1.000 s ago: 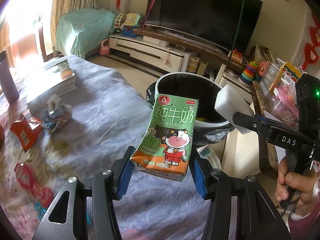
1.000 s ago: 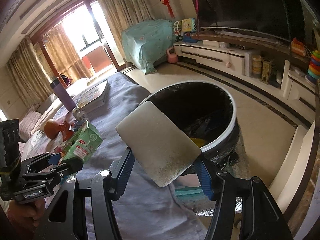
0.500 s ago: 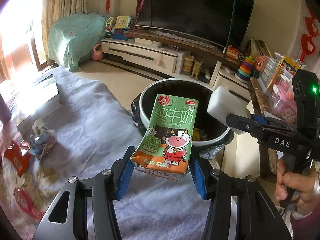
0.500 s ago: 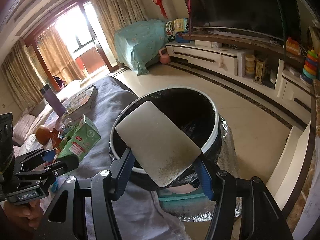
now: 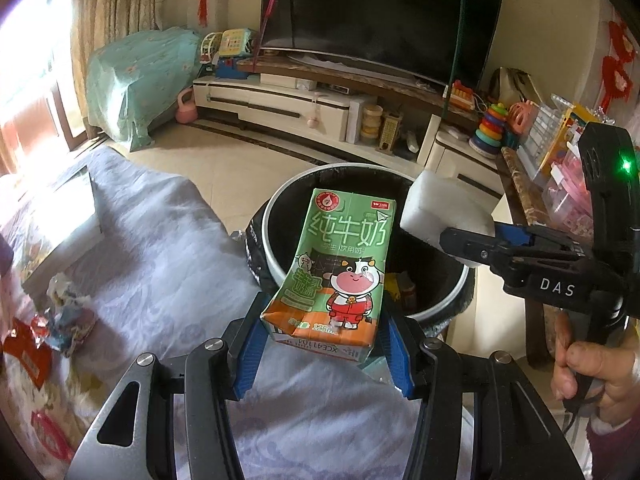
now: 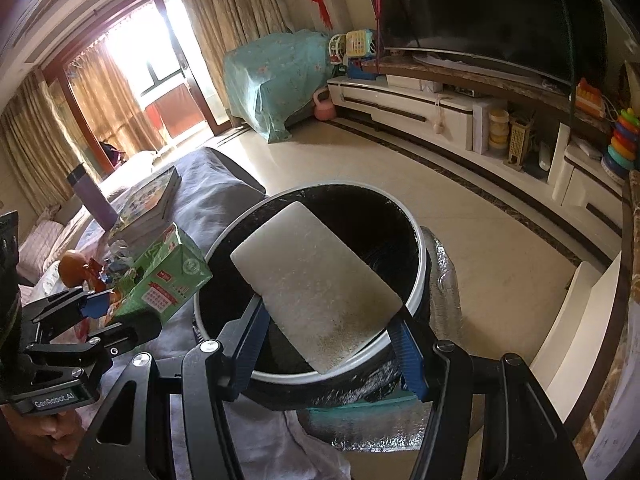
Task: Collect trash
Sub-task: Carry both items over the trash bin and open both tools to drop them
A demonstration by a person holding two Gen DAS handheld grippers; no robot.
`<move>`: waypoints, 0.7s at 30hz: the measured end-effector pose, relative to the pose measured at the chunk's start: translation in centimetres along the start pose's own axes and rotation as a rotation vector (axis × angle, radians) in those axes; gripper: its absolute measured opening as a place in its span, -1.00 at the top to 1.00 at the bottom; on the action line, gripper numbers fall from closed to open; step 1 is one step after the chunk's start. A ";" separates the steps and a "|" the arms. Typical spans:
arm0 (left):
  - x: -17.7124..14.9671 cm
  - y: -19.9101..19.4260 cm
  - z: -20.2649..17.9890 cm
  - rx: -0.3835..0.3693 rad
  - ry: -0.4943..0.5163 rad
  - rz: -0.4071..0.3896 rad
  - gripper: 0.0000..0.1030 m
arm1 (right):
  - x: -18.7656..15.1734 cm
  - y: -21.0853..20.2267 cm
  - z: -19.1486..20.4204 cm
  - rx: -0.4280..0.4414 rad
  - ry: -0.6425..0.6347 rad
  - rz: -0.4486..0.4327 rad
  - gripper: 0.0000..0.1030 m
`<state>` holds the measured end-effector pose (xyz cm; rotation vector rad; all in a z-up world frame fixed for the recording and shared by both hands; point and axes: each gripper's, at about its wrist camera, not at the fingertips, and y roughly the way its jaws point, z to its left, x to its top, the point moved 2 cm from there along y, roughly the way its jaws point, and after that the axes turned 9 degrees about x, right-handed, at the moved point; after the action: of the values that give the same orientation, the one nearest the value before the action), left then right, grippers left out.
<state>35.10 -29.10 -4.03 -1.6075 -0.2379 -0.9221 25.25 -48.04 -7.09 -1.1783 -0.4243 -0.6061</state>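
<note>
My left gripper (image 5: 324, 344) is shut on a green and orange milk carton (image 5: 340, 264), held over the near rim of the trash bin (image 5: 276, 268). The carton also shows in the right wrist view (image 6: 168, 276). My right gripper (image 6: 328, 340) is shut on a white sponge block (image 6: 316, 284), held above the bin (image 6: 412, 292), which has a white rim and black liner. The sponge also shows at right in the left wrist view (image 5: 440, 212). Some trash lies inside the bin (image 5: 400, 288).
A grey-clothed table (image 5: 160, 248) at left carries wrappers (image 5: 68, 312), a red packet (image 5: 28, 356), books (image 6: 148, 208), a purple bottle (image 6: 92, 196) and an orange (image 6: 72, 264). A TV cabinet (image 5: 304, 108) and toy shelves (image 5: 560, 148) stand beyond the bin.
Both grippers have moved forward toward the bin, still holding carton and sponge. The bin now looms larger and sits under both items.
</note>
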 end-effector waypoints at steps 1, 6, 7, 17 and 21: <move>0.1 0.2 -0.1 0.001 0.001 0.000 0.01 | 0.1 0.1 -0.1 -0.001 -0.001 0.002 -0.17; 0.9 1.1 -0.4 -0.001 0.005 0.012 0.01 | 0.7 0.6 -0.4 -0.010 -0.004 0.016 -0.18; 1.1 1.3 -0.4 -0.001 0.005 0.014 0.01 | 0.8 0.7 -0.5 -0.011 -0.003 0.019 -0.18; 1.9 2.5 -0.7 0.002 0.008 0.029 0.01 | 1.4 1.5 -1.0 -0.014 -0.005 0.044 -0.19; 2.2 2.8 -0.9 0.004 0.010 0.029 0.01 | 1.7 1.7 -1.1 -0.013 -0.003 0.047 -0.19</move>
<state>37.88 -31.37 -4.66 -1.5985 -0.2084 -0.9066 27.66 -49.03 -7.72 -1.1988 -0.3946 -0.5670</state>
